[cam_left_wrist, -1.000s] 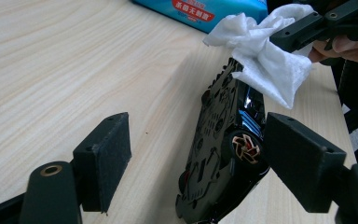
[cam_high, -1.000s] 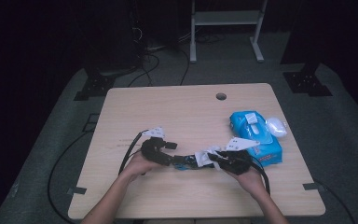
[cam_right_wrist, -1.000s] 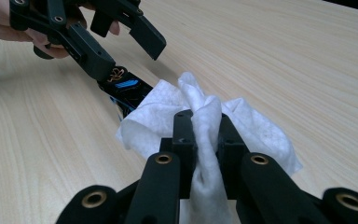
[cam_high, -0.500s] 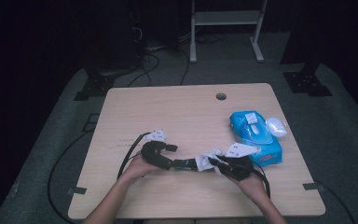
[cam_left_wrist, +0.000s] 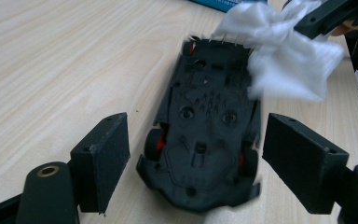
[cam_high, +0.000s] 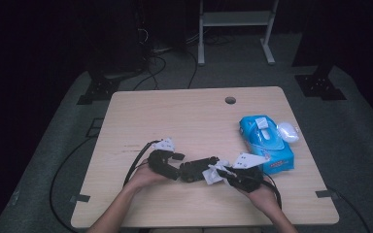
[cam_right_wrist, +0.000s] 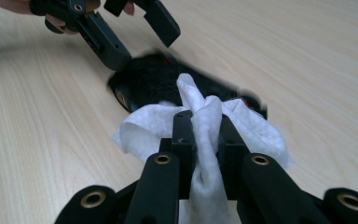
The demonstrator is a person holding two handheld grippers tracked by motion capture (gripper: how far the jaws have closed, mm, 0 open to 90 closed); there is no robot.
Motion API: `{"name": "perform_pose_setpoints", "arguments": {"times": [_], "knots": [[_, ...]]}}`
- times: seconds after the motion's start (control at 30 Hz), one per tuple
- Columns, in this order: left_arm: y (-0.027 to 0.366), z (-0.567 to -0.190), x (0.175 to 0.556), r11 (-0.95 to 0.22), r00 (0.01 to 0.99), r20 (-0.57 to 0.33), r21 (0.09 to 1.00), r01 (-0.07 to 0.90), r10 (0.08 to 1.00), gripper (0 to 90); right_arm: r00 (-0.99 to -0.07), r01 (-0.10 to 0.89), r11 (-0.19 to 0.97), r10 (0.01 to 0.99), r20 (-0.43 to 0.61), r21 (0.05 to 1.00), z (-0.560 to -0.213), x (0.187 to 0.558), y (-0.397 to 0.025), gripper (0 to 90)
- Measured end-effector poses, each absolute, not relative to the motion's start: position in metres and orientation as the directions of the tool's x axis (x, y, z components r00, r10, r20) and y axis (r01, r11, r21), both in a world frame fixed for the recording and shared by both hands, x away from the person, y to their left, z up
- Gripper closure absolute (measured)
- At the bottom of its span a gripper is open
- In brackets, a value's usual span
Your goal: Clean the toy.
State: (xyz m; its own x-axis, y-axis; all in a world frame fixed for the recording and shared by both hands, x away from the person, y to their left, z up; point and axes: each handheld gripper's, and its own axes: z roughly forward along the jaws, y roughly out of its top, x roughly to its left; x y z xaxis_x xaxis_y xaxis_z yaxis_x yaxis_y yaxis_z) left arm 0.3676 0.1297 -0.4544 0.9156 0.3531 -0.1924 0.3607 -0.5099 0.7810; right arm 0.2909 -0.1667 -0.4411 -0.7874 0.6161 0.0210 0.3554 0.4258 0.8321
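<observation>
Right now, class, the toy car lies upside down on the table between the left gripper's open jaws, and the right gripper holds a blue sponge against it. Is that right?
Not quite. The right gripper holds a white wipe, not a blue sponge, as the right gripper view shows. The rest stands: the toy car lies upside down on the table between the left gripper's open jaws.

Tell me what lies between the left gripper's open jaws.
The black toy car, underside up on the table, sits between them in the left gripper view, apparently ungripped.

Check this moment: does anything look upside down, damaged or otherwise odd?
Yes: the black toy car lies upside down on the table, chassis up. The right gripper presses a white wipe on it, so that looks deliberate.
</observation>
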Motion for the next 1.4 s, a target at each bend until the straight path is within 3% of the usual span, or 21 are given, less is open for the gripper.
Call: {"name": "perform_pose_setpoints", "arguments": {"times": [0.47, 0.73, 1.4], "knots": [[0.121, -0.460, 0.363, -0.545, 0.931, -0.151, 0.774, 0.321, 0.333, 19.1, -0.780, 0.356, 0.393, 0.625, 0.037, 0.848, -0.430, 0.318, -0.152, 80.3], [0.123, -0.459, 0.362, -0.547, 0.941, -0.145, 0.782, 0.298, 0.305, 17.2, -0.771, 0.417, 0.487, 0.637, 0.014, 0.767, -0.444, 0.345, -0.140, 80.0], [0.122, -0.465, 0.353, -0.578, 0.956, -0.083, 0.780, 0.239, 0.282, 11.2, -0.740, 0.473, 0.436, 0.668, 0.076, 0.766, -0.450, 0.315, -0.148, 80.3]]}}
